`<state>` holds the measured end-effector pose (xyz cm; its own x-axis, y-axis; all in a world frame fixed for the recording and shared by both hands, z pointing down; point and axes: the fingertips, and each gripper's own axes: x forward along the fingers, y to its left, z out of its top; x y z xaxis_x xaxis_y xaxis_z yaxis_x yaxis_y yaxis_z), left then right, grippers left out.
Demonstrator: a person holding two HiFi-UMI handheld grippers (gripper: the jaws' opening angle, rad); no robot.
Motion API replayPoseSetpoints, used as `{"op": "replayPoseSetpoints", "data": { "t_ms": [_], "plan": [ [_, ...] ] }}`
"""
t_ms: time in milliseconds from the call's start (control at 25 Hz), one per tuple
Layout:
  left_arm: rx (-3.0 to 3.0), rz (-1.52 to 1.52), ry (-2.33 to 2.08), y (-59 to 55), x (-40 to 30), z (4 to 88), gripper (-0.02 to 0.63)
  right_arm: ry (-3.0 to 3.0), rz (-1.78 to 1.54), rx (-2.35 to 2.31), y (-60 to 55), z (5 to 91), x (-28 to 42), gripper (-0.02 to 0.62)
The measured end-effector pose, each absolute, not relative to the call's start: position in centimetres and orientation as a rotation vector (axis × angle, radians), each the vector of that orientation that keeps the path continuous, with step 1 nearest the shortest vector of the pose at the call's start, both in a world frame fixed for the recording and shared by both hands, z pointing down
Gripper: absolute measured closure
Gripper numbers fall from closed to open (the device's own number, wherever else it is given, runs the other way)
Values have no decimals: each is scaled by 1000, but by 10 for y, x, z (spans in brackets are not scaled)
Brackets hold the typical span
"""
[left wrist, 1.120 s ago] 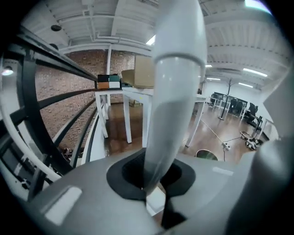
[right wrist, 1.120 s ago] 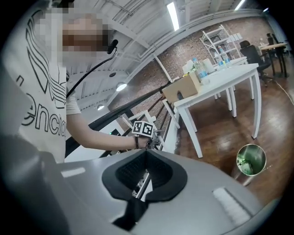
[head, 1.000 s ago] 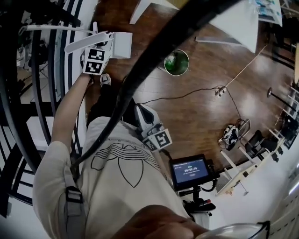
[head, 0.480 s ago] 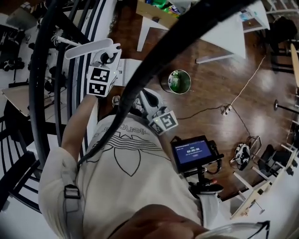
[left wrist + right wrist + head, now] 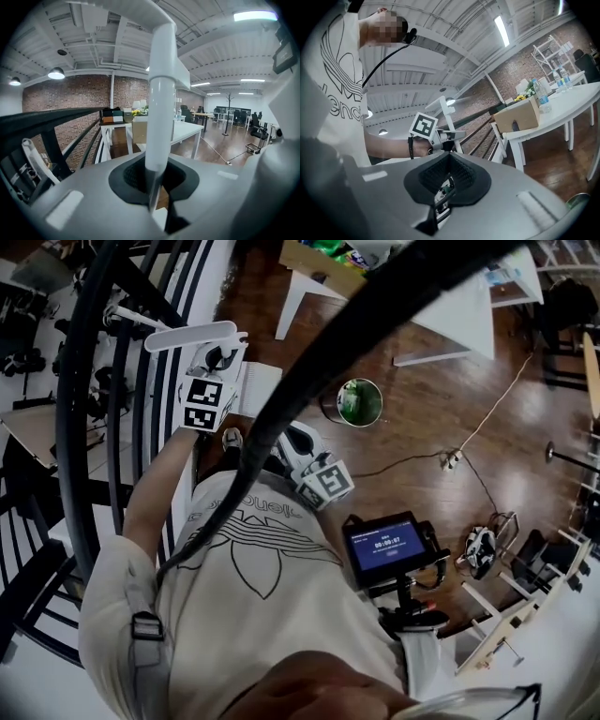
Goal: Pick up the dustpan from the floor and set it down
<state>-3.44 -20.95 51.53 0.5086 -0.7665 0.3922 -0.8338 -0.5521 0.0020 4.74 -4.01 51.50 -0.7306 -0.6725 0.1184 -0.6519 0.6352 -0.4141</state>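
The white dustpan hangs off the floor by its long handle (image 5: 192, 334), and its pan (image 5: 259, 388) shows just right of my left gripper (image 5: 217, 360). That gripper is shut on the handle (image 5: 159, 117), which rises upright between the jaws of the left gripper (image 5: 157, 187). My right gripper (image 5: 298, 442) is held near the person's chest. In its own view the right gripper (image 5: 447, 185) has its pads together with nothing between them. The same view shows the left gripper's marker cube (image 5: 424, 126) and the dustpan handle (image 5: 445, 110) ahead.
A black railing (image 5: 122, 381) runs along the left. A green bin (image 5: 359, 401) stands on the wooden floor. White tables (image 5: 450, 296) and a cardboard box (image 5: 319, 263) lie beyond. A cable (image 5: 469, 427) crosses the floor, and a screen (image 5: 386, 545) sits at the person's right.
My left gripper has risen with the dustpan, lifting the pan away from the floor. The right gripper has drifted up towards the left one.
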Motion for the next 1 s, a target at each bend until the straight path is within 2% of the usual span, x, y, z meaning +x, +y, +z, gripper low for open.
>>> {"op": "replayPoseSetpoints", "data": {
  "t_ms": [480, 880, 920, 960, 1000],
  "plan": [
    [2461, 675, -1271, -227, -23, 681, 549, 2847, -929, -1239, 8, 561, 67, 594],
    [2459, 814, -1210, -243, -25, 735, 546, 2828, -983, -1293, 14, 561, 72, 594],
    [2455, 845, -1242, -247, -28, 734, 514, 2829, -974, -1294, 12, 562, 74, 594],
    [2454, 885, -1291, -251, -32, 731, 448, 2833, -962, -1294, 10, 565, 75, 594],
    [2456, 919, -1359, -253, -38, 725, 422, 2839, -949, -1293, 8, 567, 76, 594]
  ]
}}
